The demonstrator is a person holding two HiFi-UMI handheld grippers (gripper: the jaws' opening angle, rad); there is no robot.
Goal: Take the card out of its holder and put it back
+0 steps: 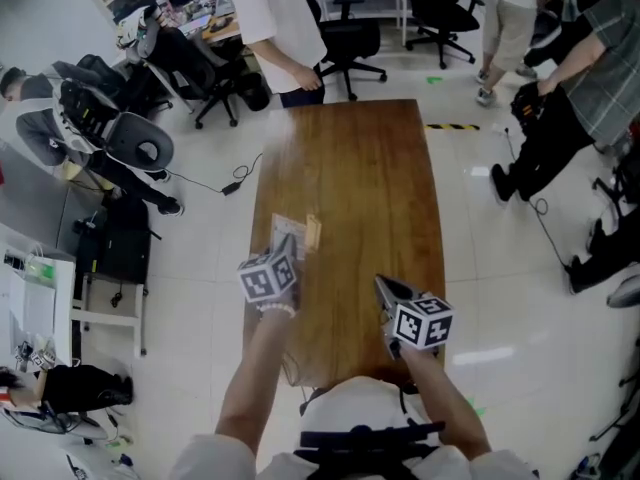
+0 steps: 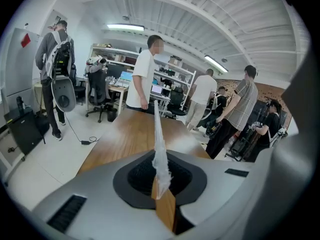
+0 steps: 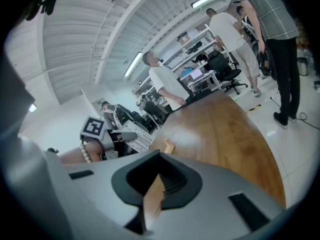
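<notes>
One card (image 1: 312, 231): tan, over the table, right at the holder's edge; I cannot tell whether part of it sits inside.
Holder (image 2: 160, 144): clear plastic sleeve, seen edge-on from my left gripper view, standing up out of my left jaws.
Left gripper (image 1: 287, 242): jaws pressed together, pinching the holder's near end, above the table's near left part.
Right gripper (image 1: 384, 290): jaws together with nothing between them, well apart from card and holder, to their right.
Table (image 1: 370, 168): long, brown wood.
People (image 1: 285, 28): several standing round the far end.
</notes>
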